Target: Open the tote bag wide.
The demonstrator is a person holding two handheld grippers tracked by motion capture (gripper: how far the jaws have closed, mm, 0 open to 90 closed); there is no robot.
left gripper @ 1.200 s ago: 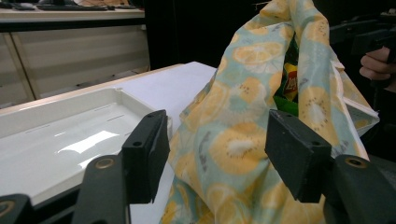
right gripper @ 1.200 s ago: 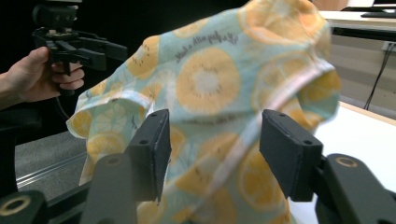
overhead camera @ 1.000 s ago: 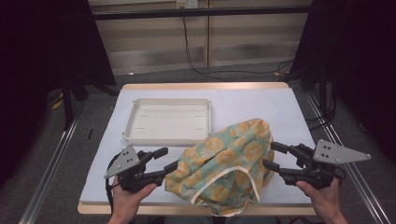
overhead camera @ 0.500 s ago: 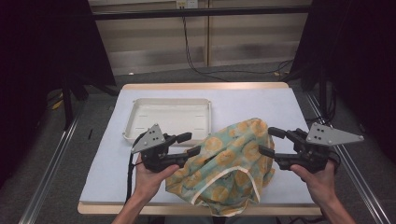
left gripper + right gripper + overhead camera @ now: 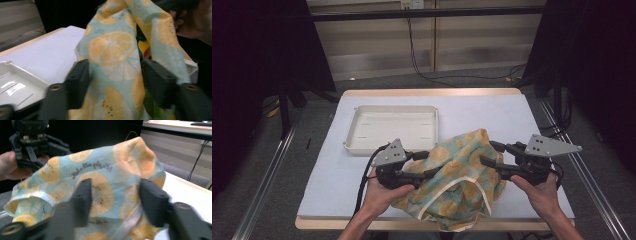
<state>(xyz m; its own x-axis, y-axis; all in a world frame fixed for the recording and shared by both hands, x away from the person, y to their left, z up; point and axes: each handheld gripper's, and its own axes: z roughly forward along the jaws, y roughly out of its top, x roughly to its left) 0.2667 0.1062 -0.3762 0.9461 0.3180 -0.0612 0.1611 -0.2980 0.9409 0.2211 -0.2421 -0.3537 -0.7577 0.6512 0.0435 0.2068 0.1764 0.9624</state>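
Cloth: teal fabric printed with orange citrus slices (image 5: pixel 457 180) lay bunched at the table's near edge, beside the white plastic tray (image 5: pixel 392 127)
Left gripper (image 5: pixel 424 167): jaws clamped on a fold
Right gripper (image 5: pixel 492 155): jaws just closing around the opposite side; pressing contact unclear
Progress: cloth gathered between both grippers; spreading or folding judged not yet done

Table (image 5: pixel 492 107): rectangular top with a pale wooden edge, covered by a white sheet. White tray (image 5: pixel 393 128): shallow, sitting flat on the left half toward the far side. Fruit-print cloth (image 5: pixel 457 187): bunched up at the near edge, right of the tray, its lower folds resting on the sheet.
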